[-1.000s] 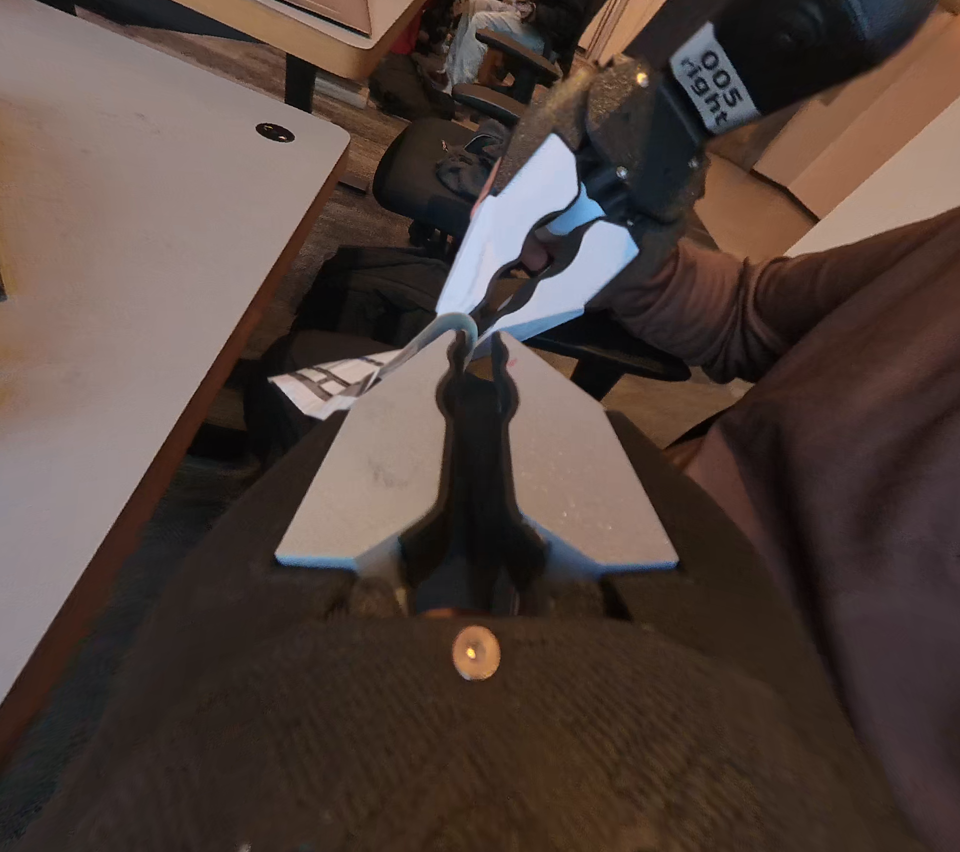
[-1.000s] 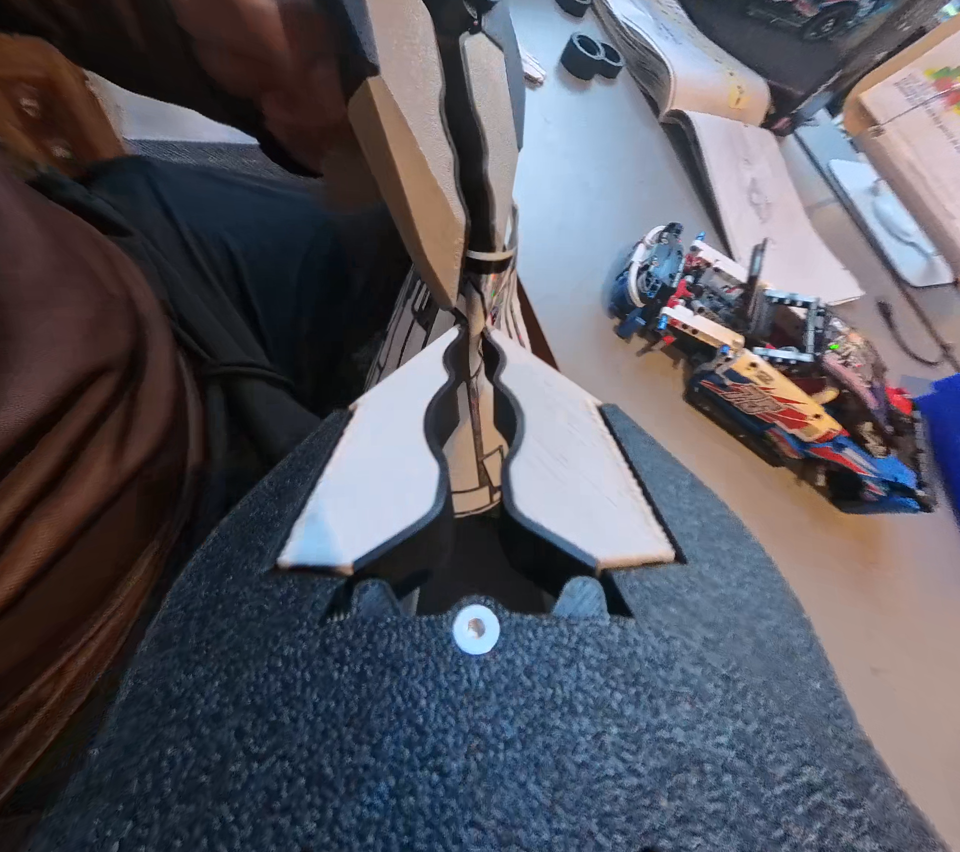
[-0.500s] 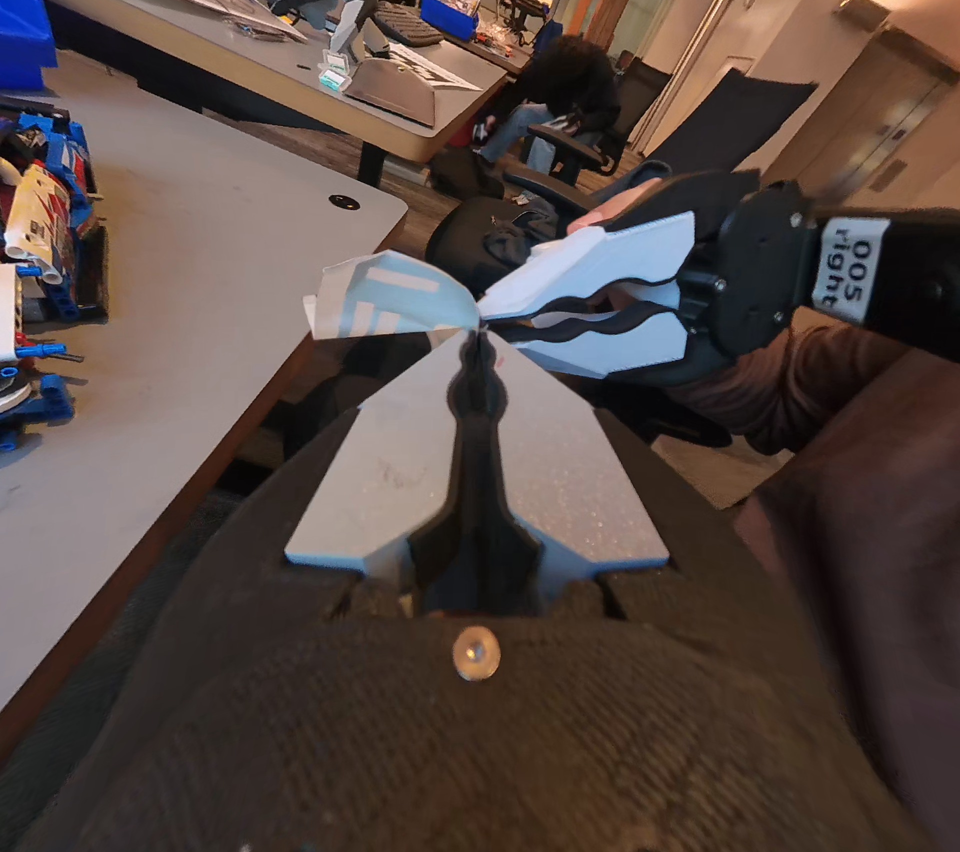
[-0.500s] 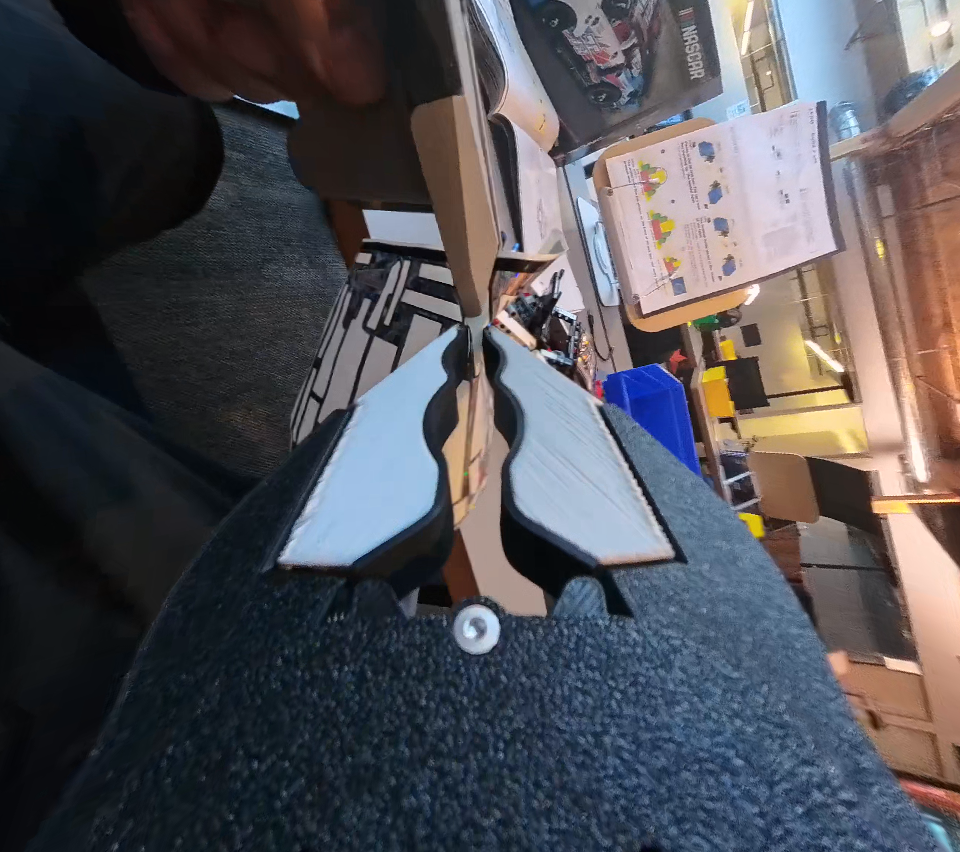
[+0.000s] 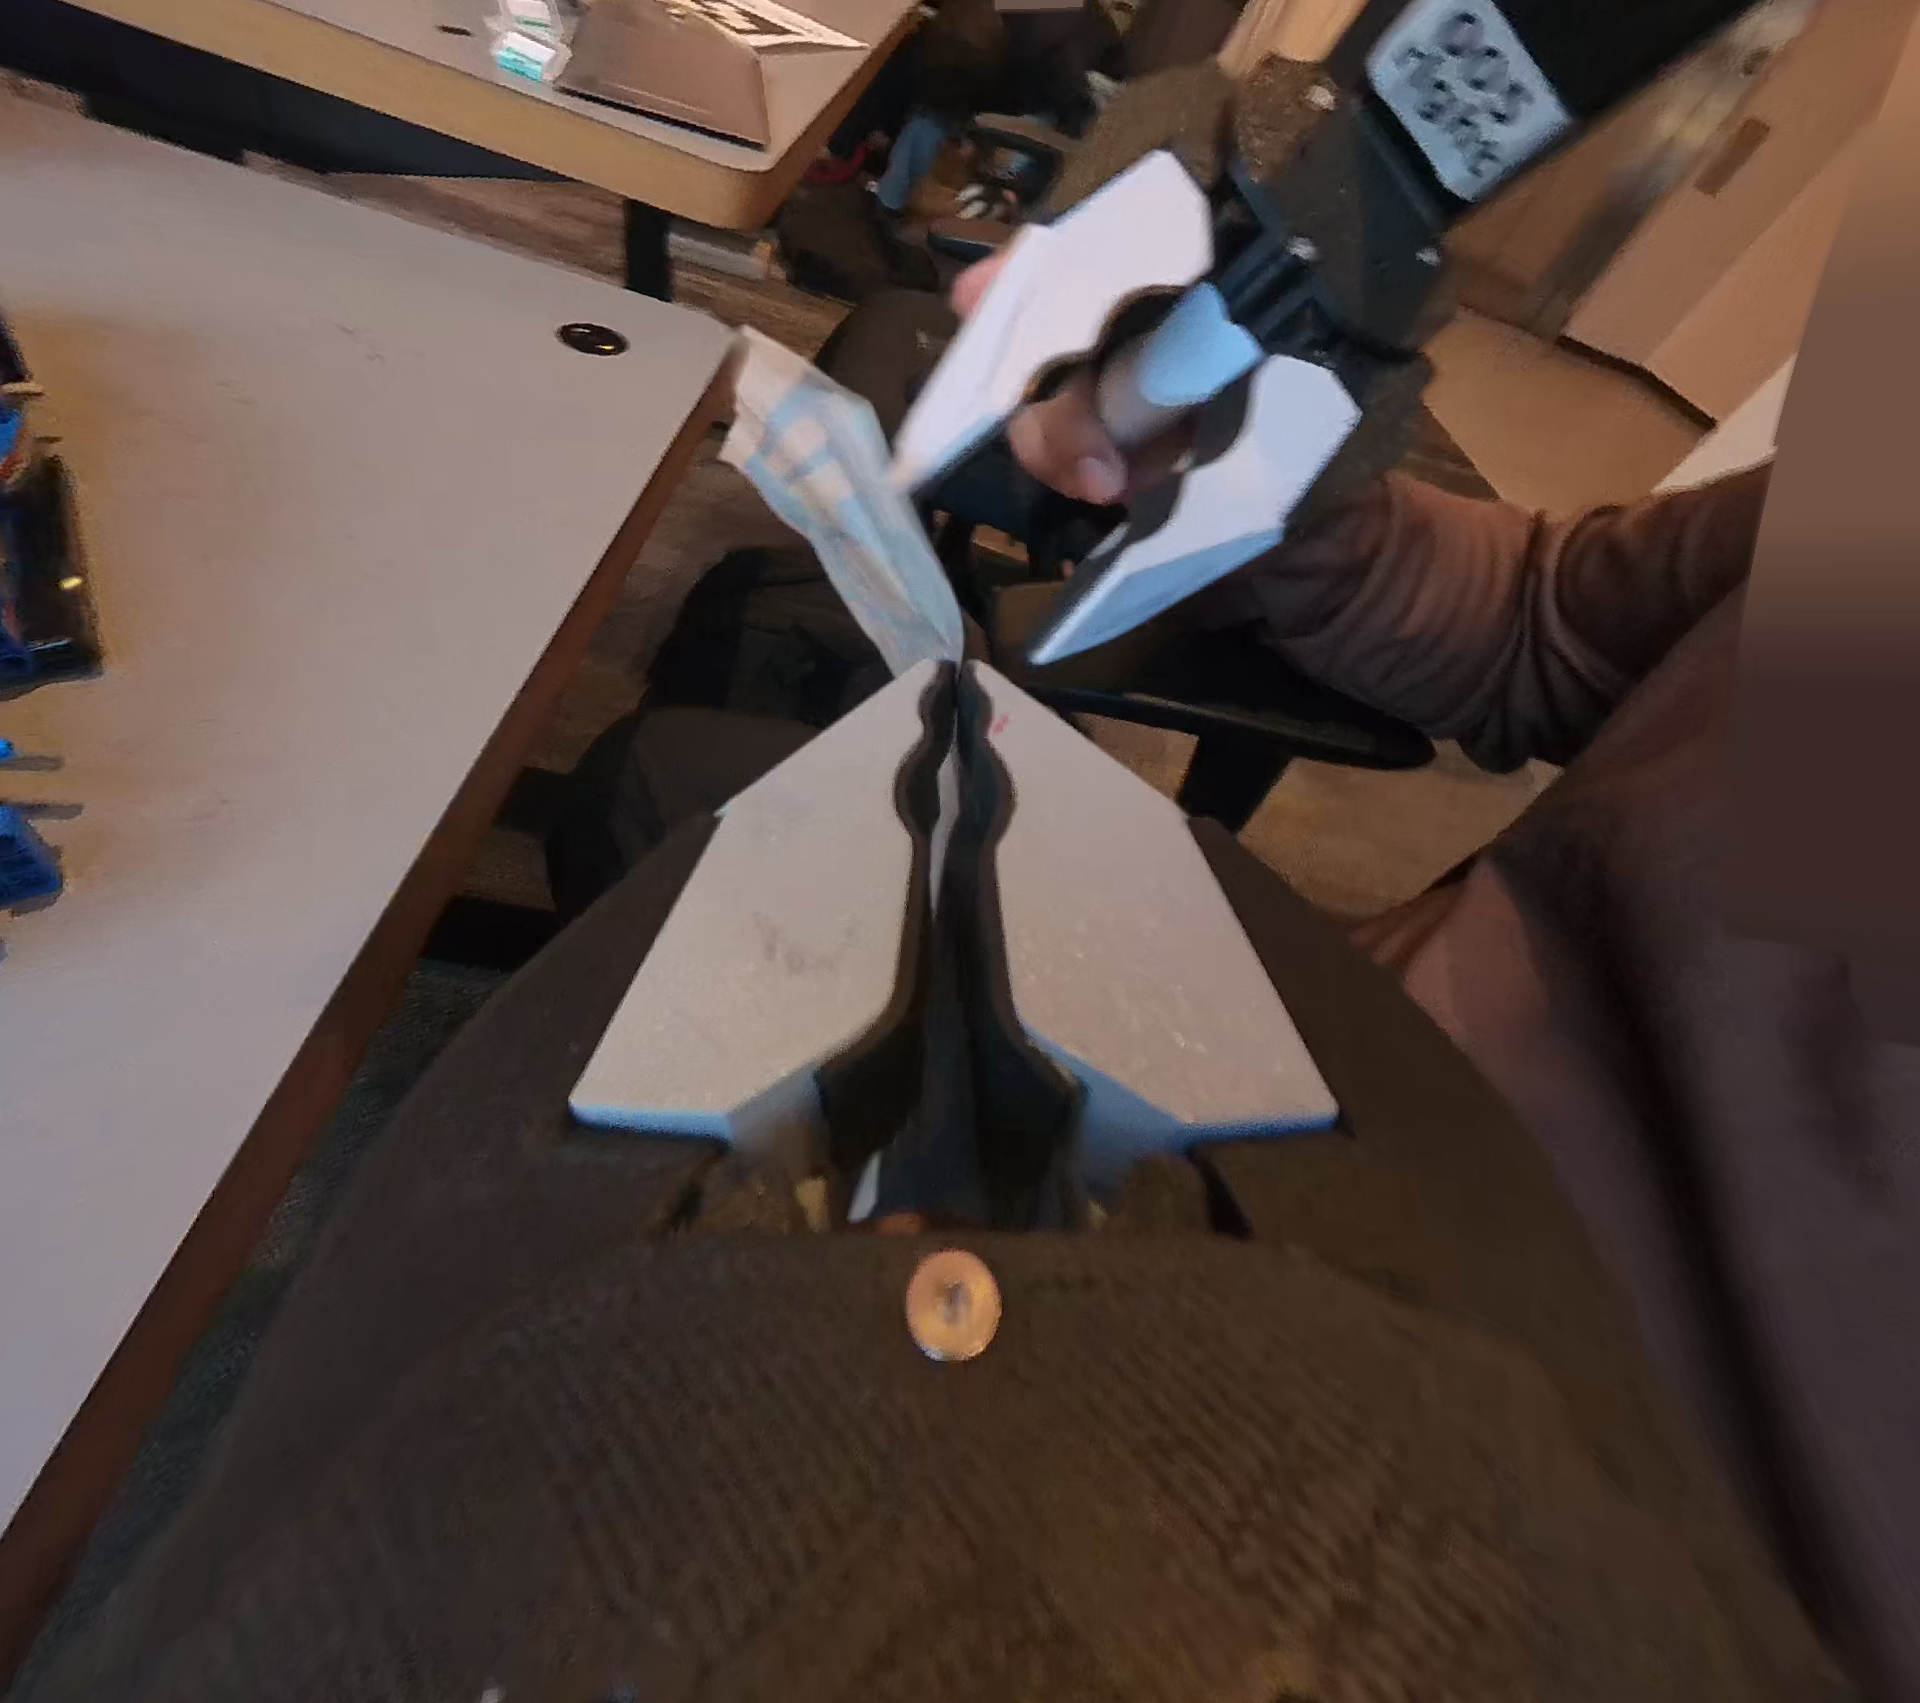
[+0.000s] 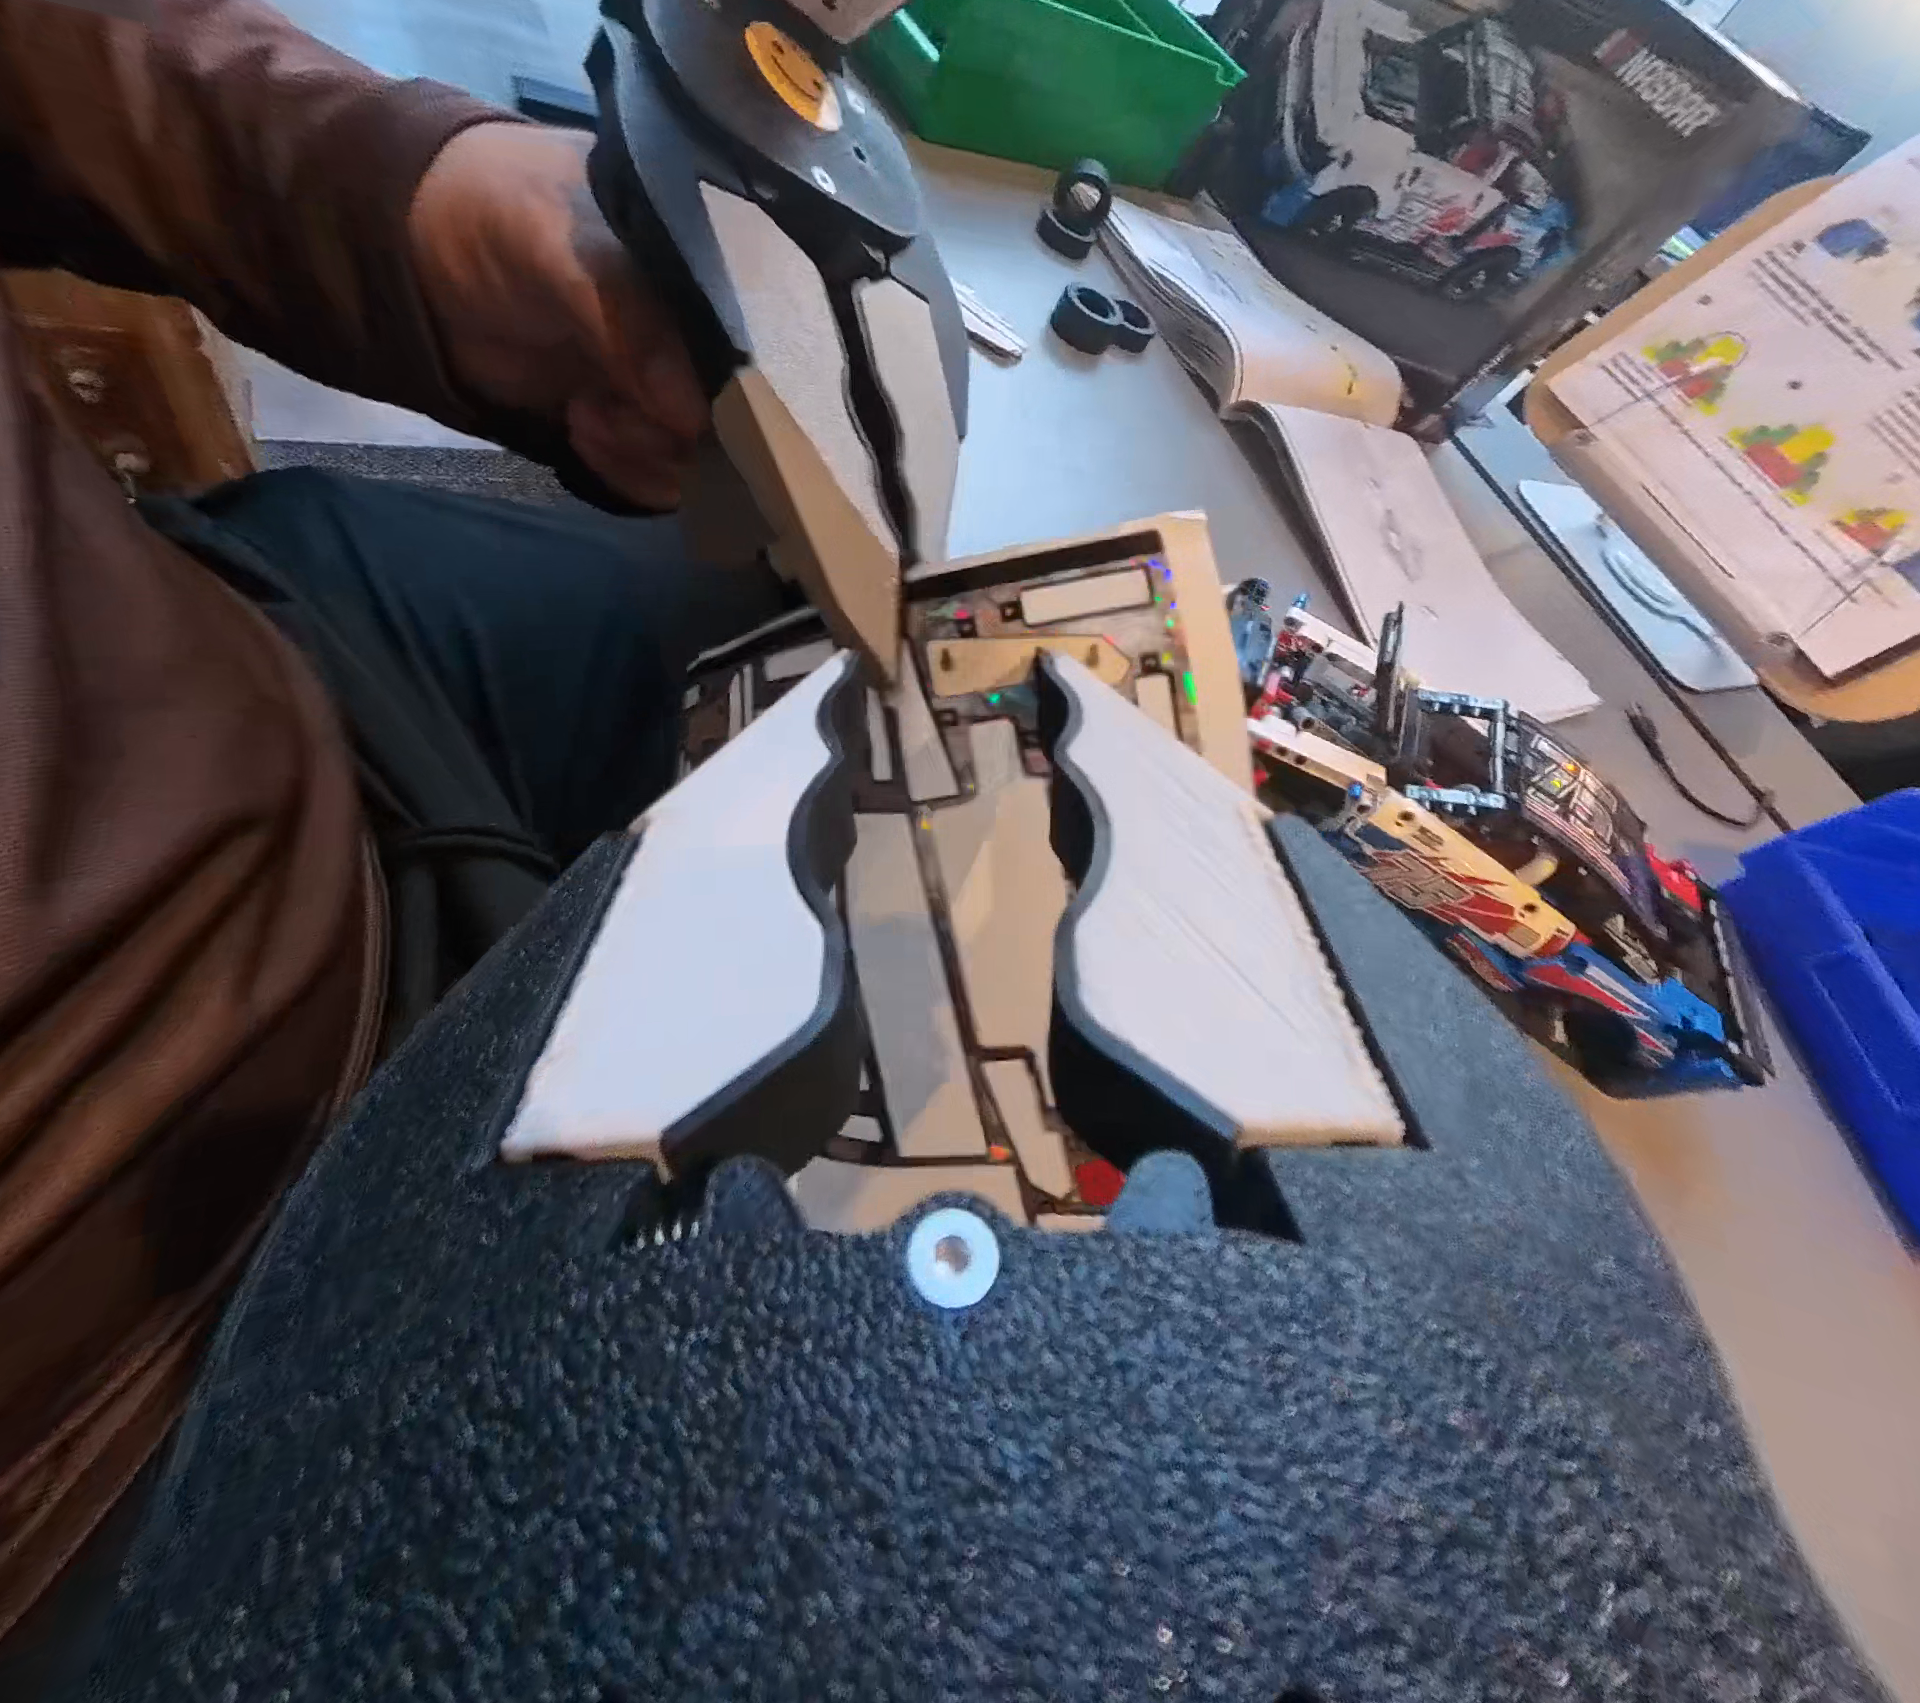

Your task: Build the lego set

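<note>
My left gripper (image 5: 954, 679) is shut on the corner of a sticker sheet (image 5: 831, 500) and holds it in the air beside the table edge. My right gripper (image 6: 948, 666) is open, its fingers on either side of the sheet (image 6: 1070, 604) without gripping it. In the left wrist view the right gripper (image 5: 971, 567) stands open just right of the sheet. In the right wrist view the left gripper (image 6: 896, 625) pinches the sheet's near top edge. The partly built blue, white and red lego car (image 6: 1455, 832) lies on the table to the right.
On the grey table (image 6: 1091, 448) are an open instruction booklet (image 6: 1299, 427), black tyres (image 6: 1101, 318), a green bin (image 6: 1039, 64), the set's box (image 6: 1507, 95) and a blue bin (image 6: 1849, 957). The table edge (image 5: 582, 635) is at my left; office chairs stand behind. Both grippers' tips are close together, under 4 cm apart.
My right gripper has opened and let go of the sticker sheet. My left gripper still holds the sheet, and both views have swung back toward the table.
</note>
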Demonstrator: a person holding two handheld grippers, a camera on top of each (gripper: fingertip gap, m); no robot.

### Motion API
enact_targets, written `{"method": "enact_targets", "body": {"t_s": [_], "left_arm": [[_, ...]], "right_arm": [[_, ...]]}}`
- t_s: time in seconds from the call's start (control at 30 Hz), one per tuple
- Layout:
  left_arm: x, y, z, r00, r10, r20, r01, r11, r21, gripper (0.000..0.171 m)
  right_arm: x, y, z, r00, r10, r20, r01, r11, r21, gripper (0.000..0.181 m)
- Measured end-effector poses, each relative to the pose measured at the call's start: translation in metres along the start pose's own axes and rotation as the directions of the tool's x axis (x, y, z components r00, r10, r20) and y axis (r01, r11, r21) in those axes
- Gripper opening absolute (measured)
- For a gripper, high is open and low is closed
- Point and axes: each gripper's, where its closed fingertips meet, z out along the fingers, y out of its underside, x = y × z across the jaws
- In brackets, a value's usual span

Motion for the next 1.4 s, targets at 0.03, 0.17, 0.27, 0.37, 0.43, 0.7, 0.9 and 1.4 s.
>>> {"method": "enact_targets", "body": {"t_s": [0.03,0.17,0.27,0.37,0.43,0.7,0.9,1.4], "left_arm": [[0.005,0.001,0.001,0.999,0.021,-0.029,-0.022,1.000,-0.009,0.000],[0.017,0.007,0.001,0.992,0.077,-0.103,-0.082,0.995,-0.054,0.000],[0.022,0.007,0.000,0.982,0.146,-0.118,-0.154,0.986,-0.060,0.000],[0.023,0.010,-0.001,0.974,0.195,-0.115,-0.205,0.975,-0.080,0.000],[0.019,0.008,-0.003,0.978,0.179,-0.104,-0.187,0.979,-0.077,0.000],[-0.007,0.002,-0.006,0.999,-0.029,0.029,0.031,0.997,-0.068,0.014],[-0.013,-0.003,-0.005,0.994,-0.076,0.075,0.077,0.997,-0.014,0.009],[-0.016,-0.020,-0.017,0.946,0.231,0.228,-0.220,0.973,-0.074,0.039]], "right_arm": [[0.001,0.003,0.000,1.000,0.009,0.008,-0.009,1.000,-0.006,0.038],[-0.010,0.010,0.001,0.976,0.139,0.165,-0.142,0.990,0.005,0.060],[-0.026,0.019,0.002,0.953,0.154,0.262,-0.149,0.988,-0.039,0.030],[-0.031,0.020,0.005,0.948,0.154,0.277,-0.148,0.988,-0.041,0.017],[-0.031,0.018,0.006,0.945,0.170,0.279,-0.166,0.985,-0.039,0.011],[-0.008,0.026,0.012,0.996,0.060,0.058,-0.053,0.992,-0.114,0.001],[0.000,0.022,0.014,0.980,-0.173,-0.098,0.152,0.969,-0.196,0.000],[0.004,0.022,0.012,0.956,-0.257,-0.142,0.220,0.948,-0.230,0.000]]}}
